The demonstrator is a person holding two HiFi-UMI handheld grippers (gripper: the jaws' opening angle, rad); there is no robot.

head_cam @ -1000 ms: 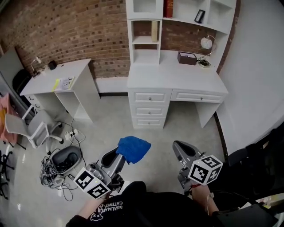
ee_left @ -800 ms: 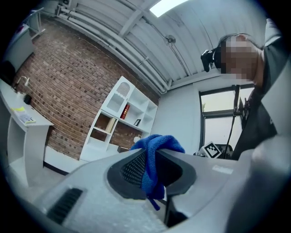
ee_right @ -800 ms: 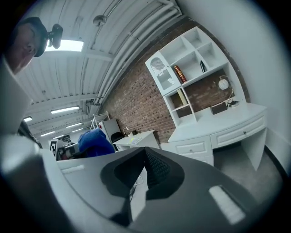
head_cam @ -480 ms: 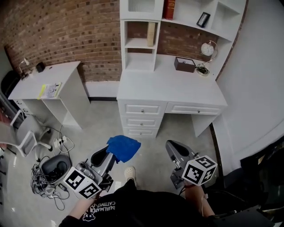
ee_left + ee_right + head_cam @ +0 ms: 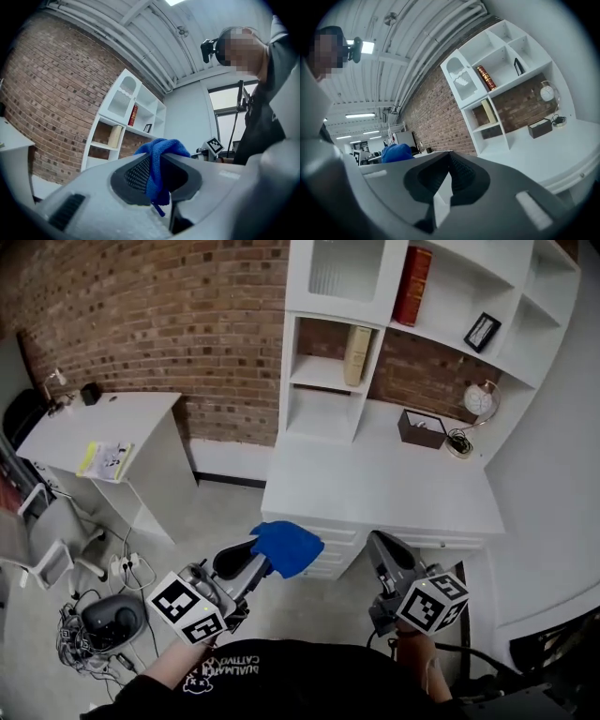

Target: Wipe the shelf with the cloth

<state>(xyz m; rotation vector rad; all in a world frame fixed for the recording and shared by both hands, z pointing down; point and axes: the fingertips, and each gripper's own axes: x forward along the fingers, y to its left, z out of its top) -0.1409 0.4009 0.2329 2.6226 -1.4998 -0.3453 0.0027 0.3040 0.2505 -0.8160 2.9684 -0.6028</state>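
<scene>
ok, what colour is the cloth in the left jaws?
Solid blue, no pattern. The cloth shows best in the head view.

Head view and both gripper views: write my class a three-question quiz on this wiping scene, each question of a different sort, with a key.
1. Multiple choice: what do the left tongs hold?
A) a red book
B) a blue cloth
C) nothing

2. True or false: the right tongs are shut with nothing between them.

3. Fill the gap: the upright book high on the white shelf is ____ in colour.

Key: 1 B; 2 true; 3 red.
</scene>
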